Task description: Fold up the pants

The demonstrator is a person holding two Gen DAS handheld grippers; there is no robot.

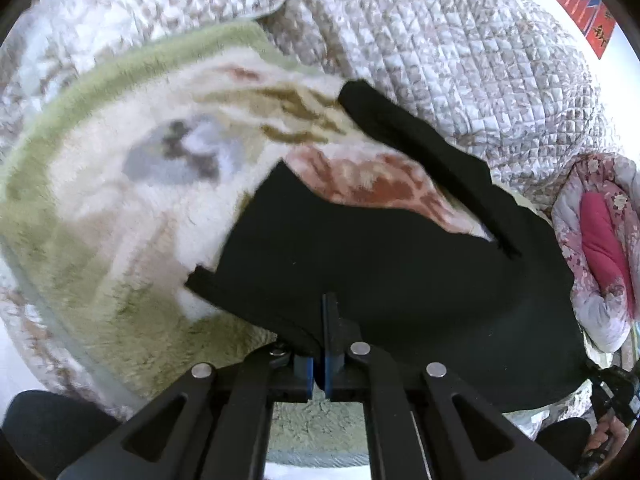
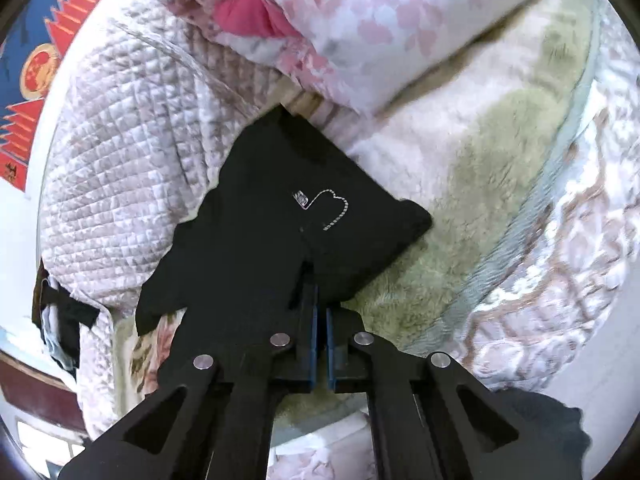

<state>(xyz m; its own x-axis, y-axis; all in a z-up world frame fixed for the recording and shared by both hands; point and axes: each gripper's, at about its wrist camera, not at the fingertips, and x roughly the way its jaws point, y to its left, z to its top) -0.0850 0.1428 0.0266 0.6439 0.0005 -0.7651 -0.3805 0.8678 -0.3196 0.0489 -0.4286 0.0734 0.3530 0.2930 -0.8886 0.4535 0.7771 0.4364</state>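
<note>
Two hand-held grippers, left (image 1: 326, 312) and right (image 2: 316, 292), each clamped black pants (image 1: 380, 264) | pants partly lifted over fleece blanket (image 1: 100, 184) on bed | step: mid-fold, I judged | next: lay edges aligned.

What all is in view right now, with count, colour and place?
pants: one, black, lying on the fleece blanket, small pale stitched design in right view
fleece blanket: one, cream and green with floral print, under the pants
quilt: one, pale grey-beige, bunched behind the pants
pink duvet: one, pink floral, beside the blanket
wall poster: one, red and blue, at the view's edge
left tongs: black and blue, shut on pants
right tongs: black and blue, shut on pants
</note>
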